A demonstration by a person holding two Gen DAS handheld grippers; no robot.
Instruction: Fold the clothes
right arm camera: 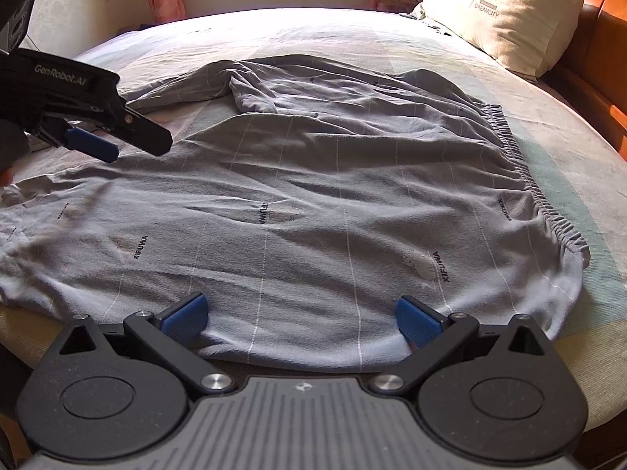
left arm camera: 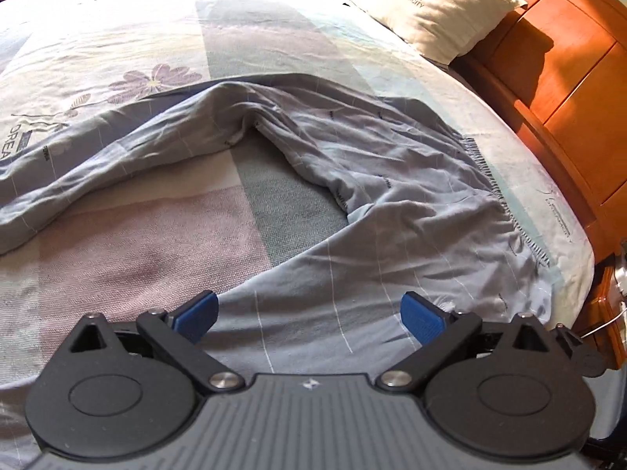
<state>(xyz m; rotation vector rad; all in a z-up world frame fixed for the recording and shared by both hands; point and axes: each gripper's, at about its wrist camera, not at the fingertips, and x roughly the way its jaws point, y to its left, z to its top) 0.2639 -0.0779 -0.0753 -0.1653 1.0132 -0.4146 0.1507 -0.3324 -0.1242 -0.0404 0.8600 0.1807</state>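
Trousers lie spread on the bed: grey, thin pale lines, elastic waistband to the right, legs running off left. In the left wrist view the far leg bends away from the near one, with bare bedcover between.

Handling, by judgement: light, soft, limp cloth, creased; it will sag and drag, not slippery, nothing fragile. Best holds look like the waistband edge and the leg ends, pinched at an edge rather than mid-panel.

Left gripper: jaws apart, empty, over the near leg. Right gripper: jaws apart, empty, at the near edge of the cloth.

Count: one pair of trousers, two legs, two grippers, one pillow far right, one wooden headboard.
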